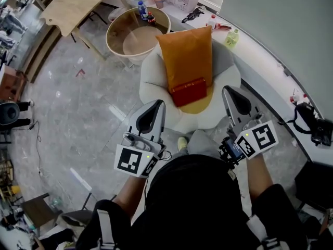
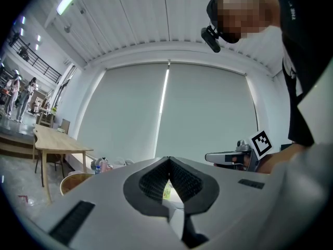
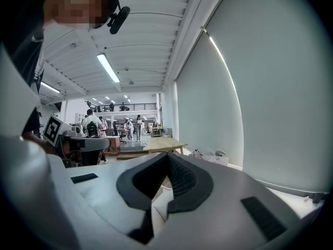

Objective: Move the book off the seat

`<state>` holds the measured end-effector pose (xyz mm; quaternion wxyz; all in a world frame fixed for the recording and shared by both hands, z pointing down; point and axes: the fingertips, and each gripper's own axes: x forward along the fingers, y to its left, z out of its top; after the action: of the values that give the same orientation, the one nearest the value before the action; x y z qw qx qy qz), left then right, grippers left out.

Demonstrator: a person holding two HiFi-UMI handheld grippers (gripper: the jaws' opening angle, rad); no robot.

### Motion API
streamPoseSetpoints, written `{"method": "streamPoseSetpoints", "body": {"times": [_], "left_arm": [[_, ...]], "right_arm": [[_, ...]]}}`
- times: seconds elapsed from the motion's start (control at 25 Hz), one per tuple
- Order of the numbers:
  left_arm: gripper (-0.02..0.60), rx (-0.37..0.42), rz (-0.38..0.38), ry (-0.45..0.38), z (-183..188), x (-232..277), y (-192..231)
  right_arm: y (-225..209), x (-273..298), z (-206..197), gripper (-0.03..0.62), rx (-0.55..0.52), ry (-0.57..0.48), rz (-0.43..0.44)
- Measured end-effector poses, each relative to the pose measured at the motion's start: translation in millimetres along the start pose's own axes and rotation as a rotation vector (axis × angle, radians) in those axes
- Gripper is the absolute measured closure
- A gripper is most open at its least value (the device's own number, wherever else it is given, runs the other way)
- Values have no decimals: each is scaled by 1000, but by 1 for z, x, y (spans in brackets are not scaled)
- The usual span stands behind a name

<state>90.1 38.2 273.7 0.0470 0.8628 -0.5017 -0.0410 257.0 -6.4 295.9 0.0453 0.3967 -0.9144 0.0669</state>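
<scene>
- Nothing of the task is done: the red book (image 1: 189,91) lies on the seat of the white chair (image 1: 153,79), in the middle of the head view. It lies flat at the lower end of the orange cushion (image 1: 186,53), which leans up the chair's back.
- The left gripper (image 1: 155,108) hovers at the chair's near edge, lower left of the book and apart from it. In its own view its jaws (image 2: 167,163) are together with nothing between them.
- The right gripper (image 1: 232,95) is just right of the seat, beside the book but not touching it. Its jaws (image 3: 165,160) are also closed and empty.
- Neither gripper view shows the book; both look level across the room, over the chair.
- Everything is left to do: open a pair of jaws, come down to the book, clamp an edge, lift it clear of the seat and set it down elsewhere.
- The right gripper looks the nearer for that reach.
</scene>
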Motion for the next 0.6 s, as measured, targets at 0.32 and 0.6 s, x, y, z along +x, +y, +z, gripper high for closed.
{"method": "streamPoseSetpoints", "body": {"times": [0.32,0.6], "left_arm": [[572,-39,31,72,-12,44,2],[572,-2,80,108,-19,85,10]], "right_arm": [[-49,22,-7,583,6,28,18],[-105,54,-12,583,-42,59,72]]}}
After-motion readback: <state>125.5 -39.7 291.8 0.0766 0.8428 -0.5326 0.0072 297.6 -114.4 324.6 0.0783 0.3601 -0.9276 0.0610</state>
